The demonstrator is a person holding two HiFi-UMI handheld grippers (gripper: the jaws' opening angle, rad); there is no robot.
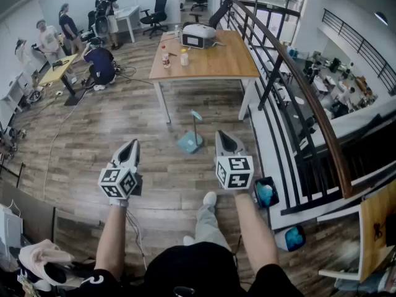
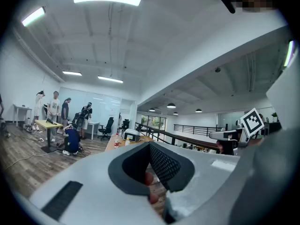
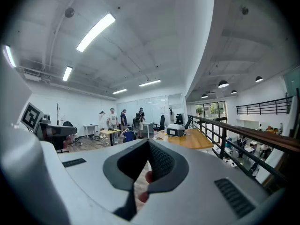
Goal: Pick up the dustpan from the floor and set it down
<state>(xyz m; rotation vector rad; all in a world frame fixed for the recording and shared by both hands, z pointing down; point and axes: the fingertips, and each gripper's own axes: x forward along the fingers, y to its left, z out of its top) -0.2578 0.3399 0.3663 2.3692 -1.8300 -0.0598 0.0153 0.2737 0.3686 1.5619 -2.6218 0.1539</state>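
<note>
1. Left gripper [image 1: 132, 145] has its jaws pressed together, holding nothing.
2. Right gripper [image 1: 222, 135] is likewise closed and empty.
3. Dustpan [image 1: 190, 142] sits on the floor [image 1: 124, 116] just beyond both grippers, handle [image 1: 195, 124] upright, near the table [image 1: 216, 64].

The dustpan [image 1: 190, 142] looks plastic, the floor [image 1: 124, 122] wood.

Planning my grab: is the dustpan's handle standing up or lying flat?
Standing up: the dustpan sits on the floor near the table, its thin handle rising upright from the pan.
</note>
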